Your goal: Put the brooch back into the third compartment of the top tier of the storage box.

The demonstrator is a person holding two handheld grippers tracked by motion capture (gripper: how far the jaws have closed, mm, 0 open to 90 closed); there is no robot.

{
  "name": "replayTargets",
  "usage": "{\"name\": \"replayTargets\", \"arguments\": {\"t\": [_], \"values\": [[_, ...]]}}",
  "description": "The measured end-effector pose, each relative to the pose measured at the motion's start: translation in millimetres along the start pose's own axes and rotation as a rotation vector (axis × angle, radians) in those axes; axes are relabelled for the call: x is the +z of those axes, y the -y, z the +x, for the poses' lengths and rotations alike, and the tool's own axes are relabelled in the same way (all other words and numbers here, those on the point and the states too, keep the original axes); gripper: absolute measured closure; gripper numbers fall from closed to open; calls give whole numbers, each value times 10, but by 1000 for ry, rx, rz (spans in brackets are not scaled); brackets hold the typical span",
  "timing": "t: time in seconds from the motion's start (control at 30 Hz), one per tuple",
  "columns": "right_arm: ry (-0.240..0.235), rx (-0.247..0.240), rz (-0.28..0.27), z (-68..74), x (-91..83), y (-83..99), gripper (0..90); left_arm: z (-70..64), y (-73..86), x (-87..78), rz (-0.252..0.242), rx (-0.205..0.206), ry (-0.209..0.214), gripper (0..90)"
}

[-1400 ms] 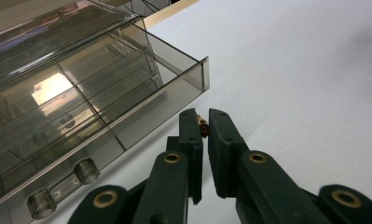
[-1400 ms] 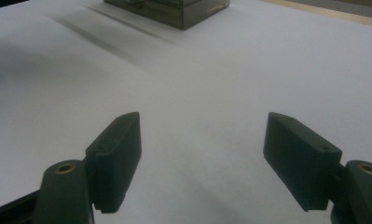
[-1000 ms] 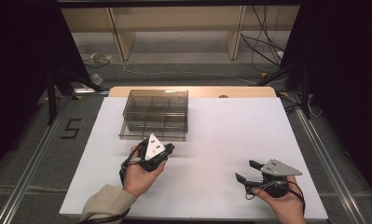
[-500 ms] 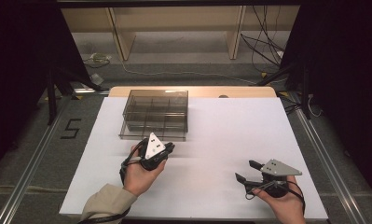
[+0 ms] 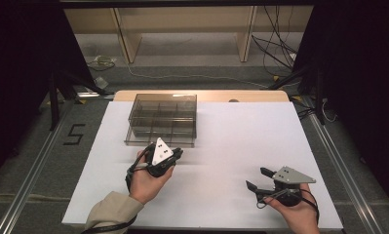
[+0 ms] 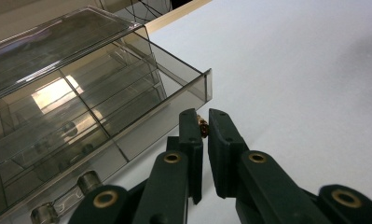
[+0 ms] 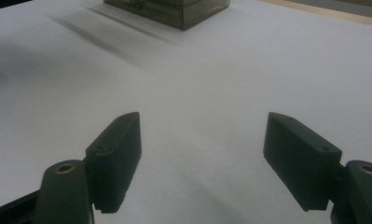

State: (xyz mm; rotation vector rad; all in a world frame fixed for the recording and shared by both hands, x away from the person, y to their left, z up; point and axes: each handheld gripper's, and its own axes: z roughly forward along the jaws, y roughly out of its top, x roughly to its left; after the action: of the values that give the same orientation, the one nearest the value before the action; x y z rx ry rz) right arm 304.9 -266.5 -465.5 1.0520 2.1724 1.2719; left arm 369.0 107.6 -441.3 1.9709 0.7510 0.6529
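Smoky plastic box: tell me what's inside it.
The smoky plastic box has divider walls making compartments. In the left gripper view a few small roundish pieces show through its lid; reflections blur what they are. Other compartments cannot be judged.

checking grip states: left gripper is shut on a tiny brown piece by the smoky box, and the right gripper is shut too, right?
Not quite. The right gripper is open, its jaws wide apart over the white table in the right gripper view. The left gripper is indeed shut on the tiny brown piece by the smoky box.

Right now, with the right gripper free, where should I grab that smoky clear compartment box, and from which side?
Probably the near right corner wall of the compartment box, coming from the right gripper side: the thin upright wall suits the open jaws, and the left gripper already sits at the near wall.
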Motion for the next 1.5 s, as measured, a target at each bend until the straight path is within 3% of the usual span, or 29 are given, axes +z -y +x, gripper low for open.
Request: {"name": "replayTargets", "arguments": {"t": [1.5], "values": [[5, 4, -1, -1, -6, 7, 285, 70, -94, 10, -16, -10, -5, 842]]}}
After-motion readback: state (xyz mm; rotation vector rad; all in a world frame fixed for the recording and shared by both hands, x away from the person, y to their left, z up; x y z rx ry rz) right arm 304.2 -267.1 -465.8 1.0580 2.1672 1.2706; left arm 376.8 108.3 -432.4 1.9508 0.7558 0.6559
